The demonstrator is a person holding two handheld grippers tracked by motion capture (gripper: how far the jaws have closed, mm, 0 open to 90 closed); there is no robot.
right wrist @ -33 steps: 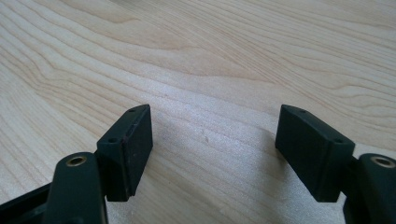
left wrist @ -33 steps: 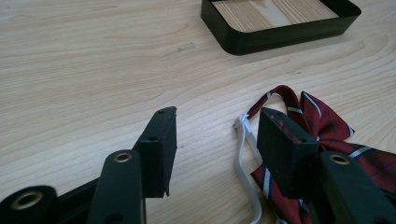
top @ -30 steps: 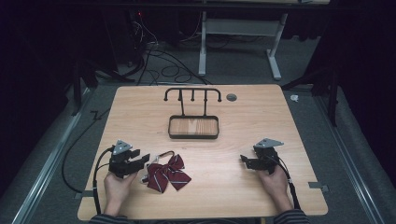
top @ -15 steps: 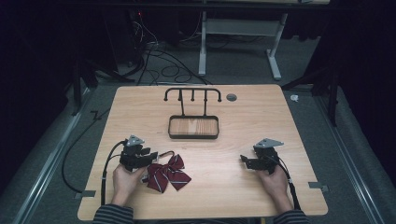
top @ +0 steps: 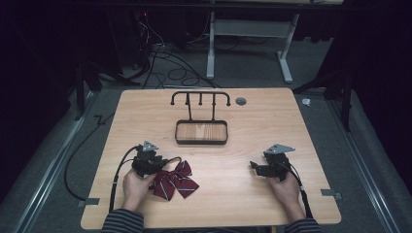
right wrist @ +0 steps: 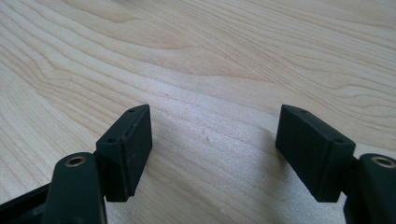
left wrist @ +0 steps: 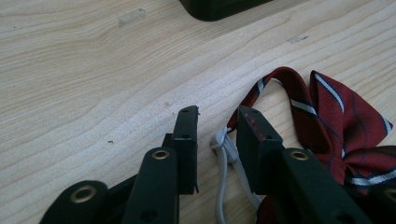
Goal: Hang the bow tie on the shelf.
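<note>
Your left gripper (left wrist: 217, 128) sits low over the table (top: 272, 121) at the near left, its jaws narrow and just now closing, with the grey elastic cord (left wrist: 223, 154) of the striped maroon bow tie (top: 172, 180) between them but not yet pinched. The bow tie lies flat just right of that gripper, in front of the black hook stand with a tray (top: 201, 132). Your right gripper (right wrist: 212, 149) rests at the near right with its jaws wide over bare wood

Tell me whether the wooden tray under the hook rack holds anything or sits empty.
Empty. In the high view the tray shows only its bare wooden floor inside the dark rim; the bow tie lies on the table, nearer the person.
</note>
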